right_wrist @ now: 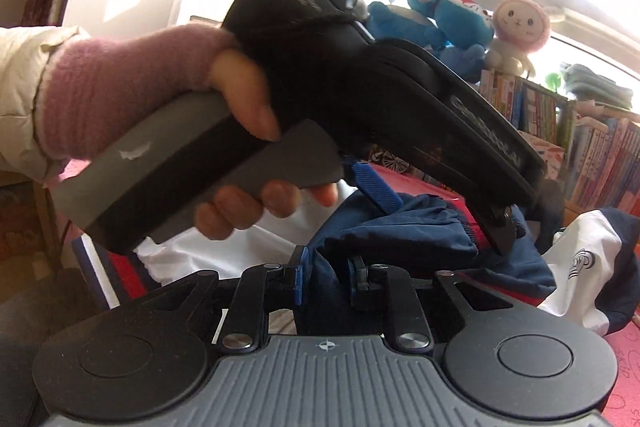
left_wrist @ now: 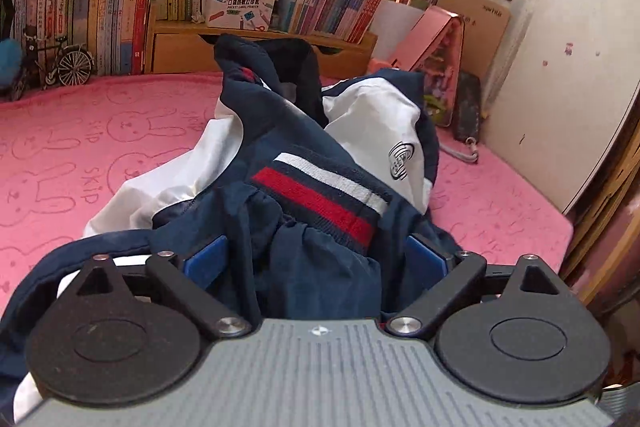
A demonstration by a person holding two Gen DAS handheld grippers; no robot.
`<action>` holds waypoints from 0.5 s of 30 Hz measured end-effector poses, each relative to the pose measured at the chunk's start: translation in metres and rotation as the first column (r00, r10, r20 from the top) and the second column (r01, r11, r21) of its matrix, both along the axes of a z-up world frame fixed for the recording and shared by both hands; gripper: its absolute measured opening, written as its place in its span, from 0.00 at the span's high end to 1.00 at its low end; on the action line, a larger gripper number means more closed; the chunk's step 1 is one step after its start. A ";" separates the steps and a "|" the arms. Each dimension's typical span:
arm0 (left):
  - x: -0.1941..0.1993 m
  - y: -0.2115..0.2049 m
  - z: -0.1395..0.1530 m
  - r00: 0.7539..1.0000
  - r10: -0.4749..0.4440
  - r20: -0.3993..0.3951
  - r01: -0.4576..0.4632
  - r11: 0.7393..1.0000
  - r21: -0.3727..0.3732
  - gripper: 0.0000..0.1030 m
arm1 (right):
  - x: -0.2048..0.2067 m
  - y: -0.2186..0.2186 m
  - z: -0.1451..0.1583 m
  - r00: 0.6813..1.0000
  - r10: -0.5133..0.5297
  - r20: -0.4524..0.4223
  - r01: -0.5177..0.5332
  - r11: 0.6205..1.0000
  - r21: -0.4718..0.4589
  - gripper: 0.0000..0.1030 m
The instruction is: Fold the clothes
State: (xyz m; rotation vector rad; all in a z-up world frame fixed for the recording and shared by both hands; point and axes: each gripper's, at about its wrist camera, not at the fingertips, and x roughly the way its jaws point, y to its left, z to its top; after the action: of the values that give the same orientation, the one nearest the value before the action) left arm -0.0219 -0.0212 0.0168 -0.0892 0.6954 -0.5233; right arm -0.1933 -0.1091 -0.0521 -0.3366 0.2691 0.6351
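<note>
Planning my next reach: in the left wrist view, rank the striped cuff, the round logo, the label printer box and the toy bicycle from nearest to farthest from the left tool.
1. Striped cuff, just ahead, centre.
2. Round logo, ahead right, on white fabric.
3. Toy bicycle, far left, at the mat's edge.
4. Label printer box, farthest, on the shelf, centre.

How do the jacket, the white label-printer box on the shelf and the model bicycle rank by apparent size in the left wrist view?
1. Jacket, by far the largest, though it lies nearest the camera.
2. Label-printer box and model bicycle look about alike; I would not rank them.
</note>
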 end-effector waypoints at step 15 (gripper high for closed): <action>0.004 0.097 0.107 0.904 0.280 0.322 -0.312 0.949 0.051 0.76 | 0.004 -0.028 0.027 0.996 -0.089 0.025 0.082 0.975 0.207 0.39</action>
State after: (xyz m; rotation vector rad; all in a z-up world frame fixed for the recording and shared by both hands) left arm -0.0176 0.0756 0.1238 -0.0149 0.3869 -0.1992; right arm -0.1894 -0.1369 -0.0252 -0.1361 0.1823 0.5657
